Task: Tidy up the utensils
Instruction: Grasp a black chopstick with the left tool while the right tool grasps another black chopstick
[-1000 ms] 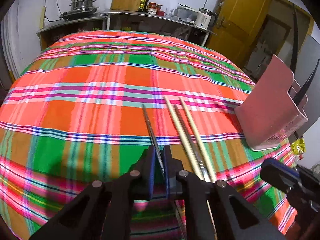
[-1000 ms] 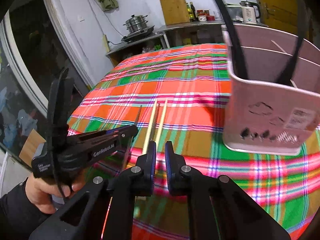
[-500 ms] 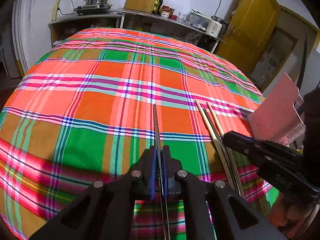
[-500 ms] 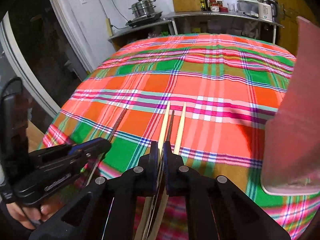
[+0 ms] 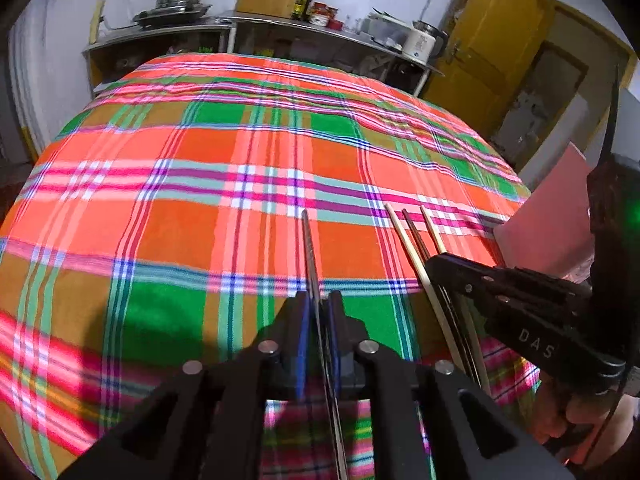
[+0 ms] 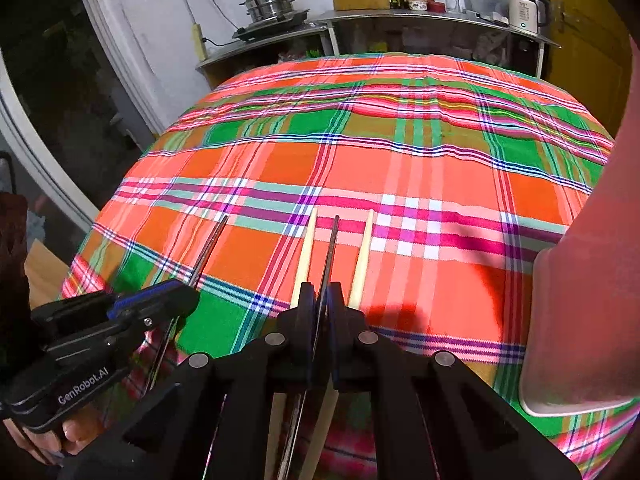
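Observation:
My left gripper [image 5: 319, 312] is shut on a dark metal chopstick [image 5: 310, 252] that points forward over the plaid tablecloth [image 5: 200, 232]. My right gripper [image 6: 321, 300] is shut on a second dark chopstick [image 6: 331, 248], which lies between two pale wooden chopsticks [image 6: 306, 256] on the cloth. In the left wrist view the right gripper [image 5: 436, 264] sits over those three chopsticks [image 5: 412, 236]. In the right wrist view the left gripper [image 6: 188, 296] and its chopstick [image 6: 210, 246] are at the left. The pink utensil holder [image 6: 580, 300] stands close on the right.
The pink holder also shows at the right edge of the left wrist view [image 5: 548, 208]. A counter [image 6: 400, 16] with a steamer pot [image 6: 270, 0], bottles and a kettle stands behind the table. A yellow door [image 5: 500, 40] is at the back right.
Both grippers have moved forward and low along the chopsticks. My right gripper, open a second ago, has closed on the dark chopstick between the wooden pair. The holder has slid to the right edge.

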`<action>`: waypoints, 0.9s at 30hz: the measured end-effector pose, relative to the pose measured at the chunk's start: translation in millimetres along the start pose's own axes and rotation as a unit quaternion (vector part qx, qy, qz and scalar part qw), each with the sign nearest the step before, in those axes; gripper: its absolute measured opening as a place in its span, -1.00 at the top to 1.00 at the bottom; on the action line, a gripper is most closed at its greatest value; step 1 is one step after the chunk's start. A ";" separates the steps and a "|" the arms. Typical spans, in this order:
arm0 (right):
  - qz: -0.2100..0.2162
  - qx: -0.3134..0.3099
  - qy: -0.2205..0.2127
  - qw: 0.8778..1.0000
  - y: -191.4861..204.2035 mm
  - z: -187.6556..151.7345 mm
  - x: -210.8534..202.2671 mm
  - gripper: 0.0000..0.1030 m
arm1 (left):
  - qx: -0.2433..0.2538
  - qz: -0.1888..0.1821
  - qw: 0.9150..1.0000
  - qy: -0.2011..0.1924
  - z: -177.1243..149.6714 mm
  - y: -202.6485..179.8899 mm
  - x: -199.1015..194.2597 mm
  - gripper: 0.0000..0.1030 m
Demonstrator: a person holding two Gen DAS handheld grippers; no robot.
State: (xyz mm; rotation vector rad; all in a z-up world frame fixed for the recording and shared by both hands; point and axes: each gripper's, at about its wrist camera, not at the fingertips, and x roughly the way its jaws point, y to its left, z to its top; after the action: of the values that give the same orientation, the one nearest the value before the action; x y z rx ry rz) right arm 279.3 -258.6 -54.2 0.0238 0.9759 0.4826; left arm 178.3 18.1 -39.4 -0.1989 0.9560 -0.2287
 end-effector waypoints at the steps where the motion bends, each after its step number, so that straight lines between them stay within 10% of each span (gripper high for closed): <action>1: -0.001 0.001 0.001 1.000 0.2 0.3 1.0 0.87 | 0.005 0.004 1.000 0.003 2.5 -1.8 1.8 0.75; 27: -0.039 -0.012 0.022 0.999 8.5 18.8 14.2 0.89 | 0.039 0.040 0.998 0.000 14.9 -10.2 12.5 0.86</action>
State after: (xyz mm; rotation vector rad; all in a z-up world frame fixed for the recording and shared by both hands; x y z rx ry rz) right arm 297.6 -241.7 -52.8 -0.0473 1.0111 0.4252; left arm 196.4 5.8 -38.2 -0.0892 0.9515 -0.1909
